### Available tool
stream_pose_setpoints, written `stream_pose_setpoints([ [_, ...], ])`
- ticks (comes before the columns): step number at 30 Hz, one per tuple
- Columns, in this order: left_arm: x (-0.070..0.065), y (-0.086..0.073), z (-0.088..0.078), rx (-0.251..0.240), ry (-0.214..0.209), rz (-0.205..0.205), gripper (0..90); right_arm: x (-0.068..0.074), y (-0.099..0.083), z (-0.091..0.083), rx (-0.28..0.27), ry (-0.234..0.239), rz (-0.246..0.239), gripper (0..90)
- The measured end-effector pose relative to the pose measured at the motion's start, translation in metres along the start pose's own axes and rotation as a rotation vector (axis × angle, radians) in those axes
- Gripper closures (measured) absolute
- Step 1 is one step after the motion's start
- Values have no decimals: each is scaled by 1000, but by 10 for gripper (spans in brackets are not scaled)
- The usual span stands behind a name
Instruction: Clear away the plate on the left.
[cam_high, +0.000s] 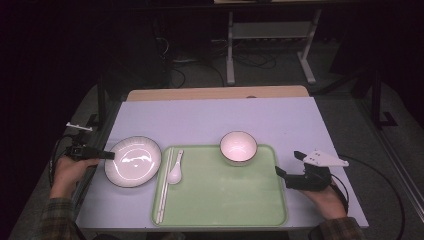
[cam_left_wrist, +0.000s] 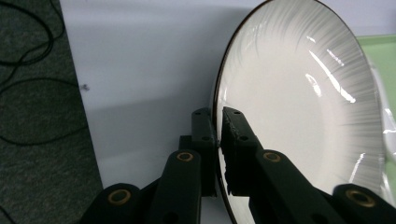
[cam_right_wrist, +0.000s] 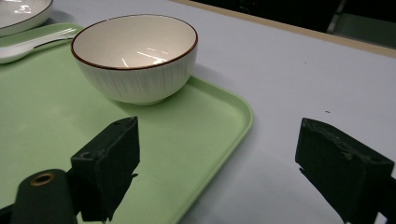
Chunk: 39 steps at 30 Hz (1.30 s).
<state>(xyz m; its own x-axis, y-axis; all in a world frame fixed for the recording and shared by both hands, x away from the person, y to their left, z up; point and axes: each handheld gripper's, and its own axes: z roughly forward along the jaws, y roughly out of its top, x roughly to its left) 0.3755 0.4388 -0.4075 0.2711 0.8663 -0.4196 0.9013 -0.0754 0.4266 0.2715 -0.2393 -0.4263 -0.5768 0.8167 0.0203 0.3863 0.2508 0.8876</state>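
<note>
Dark room; lilac table (cam_high: 210, 117) bears green tray (cam_high: 220, 200), plate (cam_high: 132, 161).

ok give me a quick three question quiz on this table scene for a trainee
1. True or false: the left gripper has its fingers closed on the rim of the plate.
2. Which thing stands on the tray? A) plate B) bowl C) cup
3. Fill in: the spoon lies beside the ______ at the tray's left edge.

Key
1. True: one finger sits on each side of the rim, pressed on it.
2. B: the bowl is in the tray's far right part; the plate sits on the table left of the tray.
3. chopsticks
</note>
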Motion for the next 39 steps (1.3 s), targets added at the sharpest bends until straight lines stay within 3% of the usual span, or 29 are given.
stream_pose_setpoints([
  [3, -5, 3, -9, -26, -17, 9, 869, 0, 0, 0, -1, 0, 0, 130],
  [8, -12, 7, -16, -12, 31, 31, 872, 0, 0, 0, -3, 1, -2, 130],
  [13, -17, 10, -20, -24, 31, 39, 870, 0, 0, 0, -4, 0, 1, 130],
  [18, -30, 18, -25, -29, 27, 73, 866, 0, 0, 0, -2, 0, 0, 131],
  [27, -60, 32, -26, -53, -34, 140, 867, -1, 1, -1, -8, 1, 2, 131],
  [39, -105, 44, -8, -6, -109, 240, 865, -1, 1, -1, -10, 6, 4, 130],
])
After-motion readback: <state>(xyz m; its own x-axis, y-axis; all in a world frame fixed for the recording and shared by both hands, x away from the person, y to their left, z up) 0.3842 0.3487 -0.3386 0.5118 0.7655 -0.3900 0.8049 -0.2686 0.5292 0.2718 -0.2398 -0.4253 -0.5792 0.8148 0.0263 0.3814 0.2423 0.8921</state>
